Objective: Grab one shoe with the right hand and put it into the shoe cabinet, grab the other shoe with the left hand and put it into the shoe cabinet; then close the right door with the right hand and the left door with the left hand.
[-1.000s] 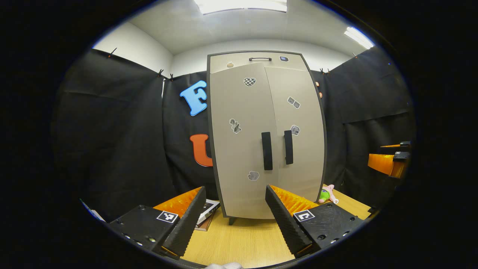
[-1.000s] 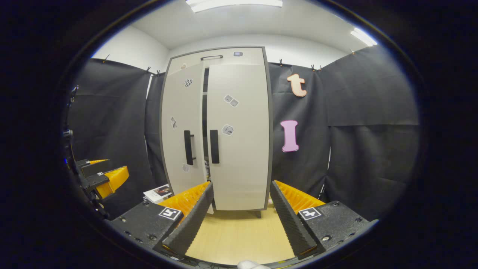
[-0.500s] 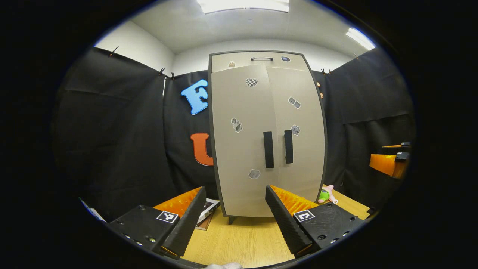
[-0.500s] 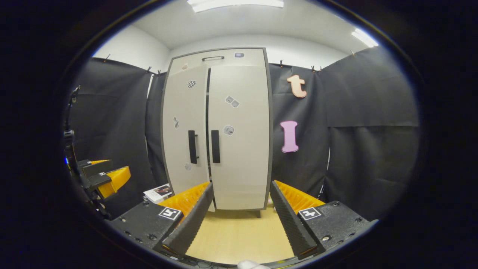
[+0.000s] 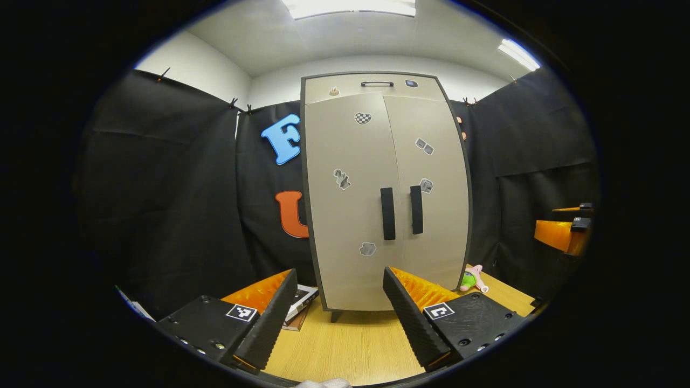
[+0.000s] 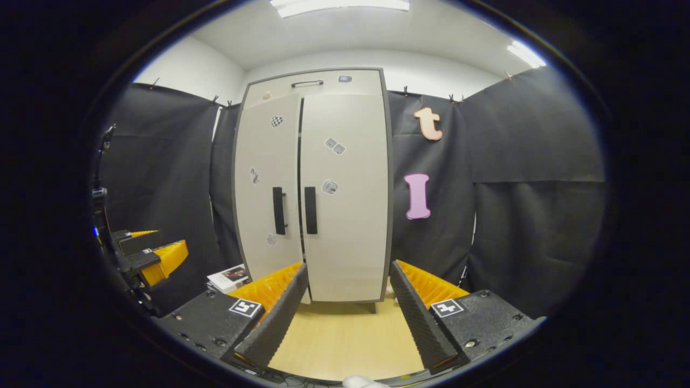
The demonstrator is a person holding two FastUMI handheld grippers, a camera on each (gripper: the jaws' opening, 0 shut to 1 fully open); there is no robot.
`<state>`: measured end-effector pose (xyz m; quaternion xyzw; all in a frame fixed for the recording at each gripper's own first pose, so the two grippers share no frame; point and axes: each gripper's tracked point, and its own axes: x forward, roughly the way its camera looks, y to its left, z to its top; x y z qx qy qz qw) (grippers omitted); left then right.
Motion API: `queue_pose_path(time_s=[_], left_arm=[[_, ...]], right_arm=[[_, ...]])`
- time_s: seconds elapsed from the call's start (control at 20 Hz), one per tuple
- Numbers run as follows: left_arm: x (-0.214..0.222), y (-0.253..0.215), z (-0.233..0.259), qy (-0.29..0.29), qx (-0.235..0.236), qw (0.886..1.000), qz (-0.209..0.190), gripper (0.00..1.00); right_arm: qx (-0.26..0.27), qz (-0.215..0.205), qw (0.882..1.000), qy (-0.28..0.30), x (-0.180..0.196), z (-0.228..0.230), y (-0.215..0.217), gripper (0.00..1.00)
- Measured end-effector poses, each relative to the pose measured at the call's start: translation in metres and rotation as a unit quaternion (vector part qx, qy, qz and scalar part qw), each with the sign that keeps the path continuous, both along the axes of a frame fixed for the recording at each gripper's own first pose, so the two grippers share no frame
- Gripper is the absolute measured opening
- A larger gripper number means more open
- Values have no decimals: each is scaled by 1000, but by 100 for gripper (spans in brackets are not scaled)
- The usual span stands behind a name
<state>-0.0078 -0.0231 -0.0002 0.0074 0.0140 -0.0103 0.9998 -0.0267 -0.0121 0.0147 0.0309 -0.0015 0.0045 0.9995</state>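
Right gripper view: a thin dark gap is seen between the left door (image 6: 267, 183) and the right door (image 6: 345, 194), so the left may not be fully latched and could swing out if left unpressed. The pale grey shoe cabinet (image 5: 385, 86) stands on the wooden table (image 5: 350, 345), stickers scattered on both doors. The left gripper (image 5: 334, 315) and right gripper (image 6: 345, 318) are held apart, empty. No shoes are visible, presumably shut inside.

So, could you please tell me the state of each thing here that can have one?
Left door: closed, or all but; a thin dark seam shows beside it in the right gripper view.
Right door: closed.
Top drawer: closed.
Left claw: open, holding nothing.
Right claw: open, holding nothing.
Plush toy: lying on the table beside the cabinet.
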Motion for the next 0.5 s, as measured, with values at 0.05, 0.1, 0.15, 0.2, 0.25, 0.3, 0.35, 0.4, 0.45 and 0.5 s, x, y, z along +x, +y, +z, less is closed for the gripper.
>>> queue_pose_path(time_s=[0.05, 0.1, 0.15, 0.2, 0.25, 0.3, 0.35, 0.4, 0.45, 0.5], left_arm=[[0, -1, 0, 0, 0, 1000, 0, 96], [1, -2, 1, 0, 1, 1000, 1, 96], [0, -2, 0, 0, 2, 1000, 1, 96], [-1, -3, 0, 0, 2, 1000, 1, 96], [-1, -3, 1, 0, 2, 1000, 2, 96], [-1, -4, 2, 0, 3, 1000, 2, 96], [-1, -4, 2, 0, 2, 1000, 3, 96], [-1, -5, 2, 0, 1, 1000, 3, 96], [-3, -6, 3, -1, 2, 1000, 4, 96], [-4, -5, 4, -2, 3, 1000, 6, 96]], right_arm=[[-1, 0, 1000, 1, 0, 0, -1, 99], [-1, 1, 1000, 1, 1, -1, -1, 99], [-1, 2, 1000, 1, 0, 0, -1, 99], [-1, 2, 1000, 1, 0, -1, -2, 99], [0, 3, 1000, 1, 1, -1, -2, 99], [-1, 3, 1000, 1, 1, -1, -3, 99], [-1, 2, 1000, 1, 1, -1, -4, 99], [-1, 2, 1000, 1, 1, -2, -5, 99], [-1, 1, 1000, 0, 2, -1, -7, 99], [-1, 1, 1000, 0, 2, -2, -7, 99]])
